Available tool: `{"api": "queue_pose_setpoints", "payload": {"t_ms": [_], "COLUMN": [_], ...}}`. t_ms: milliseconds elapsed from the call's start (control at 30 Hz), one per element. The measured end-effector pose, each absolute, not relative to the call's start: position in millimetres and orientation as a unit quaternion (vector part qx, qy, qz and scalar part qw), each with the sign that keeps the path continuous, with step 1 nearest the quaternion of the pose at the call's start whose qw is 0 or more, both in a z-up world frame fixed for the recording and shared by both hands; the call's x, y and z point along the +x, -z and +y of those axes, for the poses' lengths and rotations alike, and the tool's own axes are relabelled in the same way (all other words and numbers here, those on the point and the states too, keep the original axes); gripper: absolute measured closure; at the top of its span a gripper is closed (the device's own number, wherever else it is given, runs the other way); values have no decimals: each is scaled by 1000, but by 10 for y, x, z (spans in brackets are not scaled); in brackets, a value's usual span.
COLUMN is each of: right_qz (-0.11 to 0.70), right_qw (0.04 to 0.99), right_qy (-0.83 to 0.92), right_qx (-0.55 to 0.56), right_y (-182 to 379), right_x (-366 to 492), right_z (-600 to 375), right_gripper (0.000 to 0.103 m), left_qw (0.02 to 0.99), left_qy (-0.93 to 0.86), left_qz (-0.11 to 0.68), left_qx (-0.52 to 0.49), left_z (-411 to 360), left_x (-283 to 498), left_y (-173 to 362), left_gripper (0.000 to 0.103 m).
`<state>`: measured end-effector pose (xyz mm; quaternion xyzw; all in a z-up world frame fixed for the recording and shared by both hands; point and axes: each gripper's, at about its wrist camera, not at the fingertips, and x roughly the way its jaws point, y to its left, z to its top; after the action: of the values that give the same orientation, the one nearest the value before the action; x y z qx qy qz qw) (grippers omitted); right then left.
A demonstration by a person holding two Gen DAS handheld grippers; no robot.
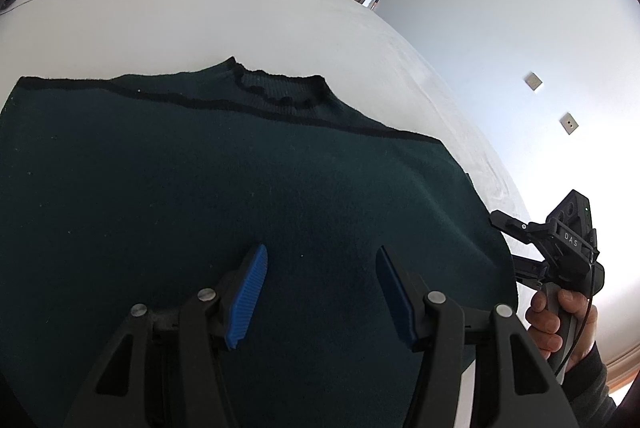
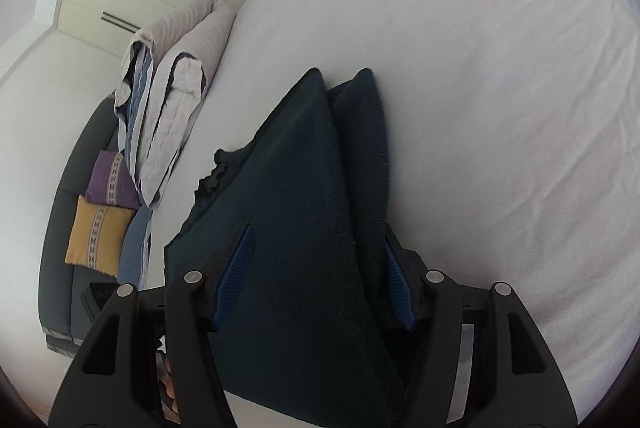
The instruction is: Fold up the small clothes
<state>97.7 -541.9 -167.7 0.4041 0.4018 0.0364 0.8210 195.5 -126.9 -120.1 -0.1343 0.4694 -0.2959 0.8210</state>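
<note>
Lying under both grippers' open fingers (image 1: 248, 292), dark green sweater (image 1: 200, 188), white bed (image 1: 200, 16)

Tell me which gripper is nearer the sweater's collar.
Left. The left gripper sits over the sweater's body, facing the collar. The right gripper is at the sweater's side edge, collar farther off to its left.

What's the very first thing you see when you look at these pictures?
A big dark green sweater lies spread across the white bed, its neck hole towards the far side. The left gripper hovers over it with its blue pads apart and nothing between them. Behind, grey folded bedding sits at the bed's edge, and purple and yellow cushions rest on a dark sofa.
</note>
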Motion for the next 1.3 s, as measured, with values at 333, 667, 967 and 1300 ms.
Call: {"api": "queue_pose_setpoints", "payload": {"t_ms": [333, 667, 967, 1300], "right_qz": [424, 422, 455, 527], "right_qw": [822, 851, 858, 824], "right_qy": [9, 4, -106, -144], "right_qx": [378, 311, 211, 153], "right_y": [1744, 1217, 727, 1092], "right_x": [1077, 1100, 1376, 1606], "right_z": [-5285, -4852, -3492, -2459], "right_gripper": [90, 91, 91, 62], "left_qw": [816, 799, 778, 751], "left_qy": [283, 287, 294, 290], "left_qz": [483, 497, 468, 466], "left_qx": [-147, -183, -299, -368], "left_z": [-1191, -1024, -590, -85], "left_x": [2057, 2155, 2133, 2149], "left_y": [1314, 1384, 1246, 1198], "left_gripper": [65, 88, 46, 29]}}
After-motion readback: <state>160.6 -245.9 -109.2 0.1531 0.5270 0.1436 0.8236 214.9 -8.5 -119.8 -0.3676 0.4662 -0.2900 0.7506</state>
